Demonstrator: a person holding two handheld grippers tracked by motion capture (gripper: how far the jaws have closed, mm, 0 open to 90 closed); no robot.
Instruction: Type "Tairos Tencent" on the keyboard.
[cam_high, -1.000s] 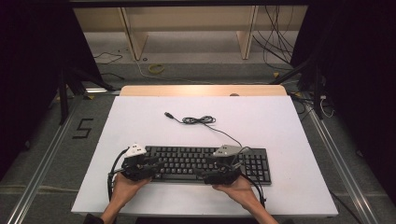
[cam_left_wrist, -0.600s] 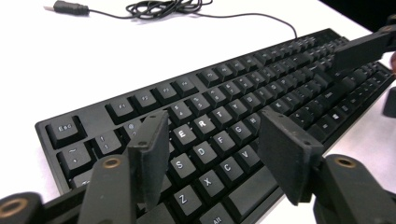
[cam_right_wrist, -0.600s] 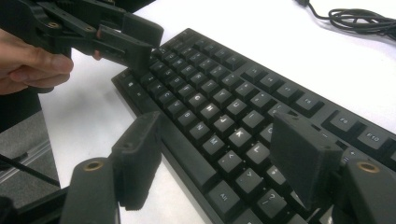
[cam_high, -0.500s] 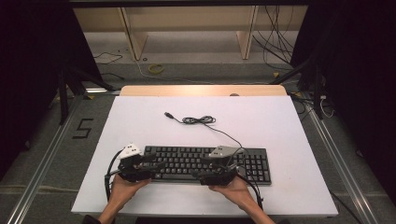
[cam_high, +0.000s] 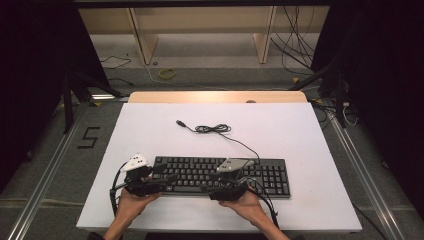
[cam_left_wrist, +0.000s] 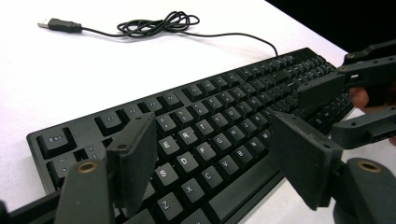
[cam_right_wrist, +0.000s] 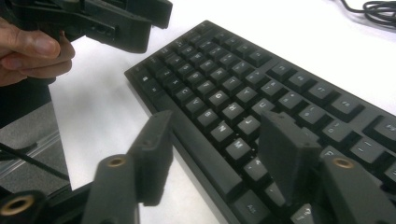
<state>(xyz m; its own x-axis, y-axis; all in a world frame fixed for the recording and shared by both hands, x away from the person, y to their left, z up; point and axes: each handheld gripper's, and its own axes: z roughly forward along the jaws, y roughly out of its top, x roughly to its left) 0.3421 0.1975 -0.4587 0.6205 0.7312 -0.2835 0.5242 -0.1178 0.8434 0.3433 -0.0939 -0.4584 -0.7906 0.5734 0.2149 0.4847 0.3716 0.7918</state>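
Two black grippers, left (cam_left_wrist: 212, 161) and right (cam_right_wrist: 217, 149), gape wide and empty over the black full-size keyboard (cam_high: 220, 175) near the white table's (cam_high: 150, 125) front edge; keys read Esc, S, D, G.

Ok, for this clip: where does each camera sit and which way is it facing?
High view: above the person's side, looking forward and down on the table; both forearms enter from below.
Left gripper view: rides the left gripper, facing along the keyboard toward the right gripper.
Right gripper view: rides the right gripper, facing the left hand.
All share the keyboard.
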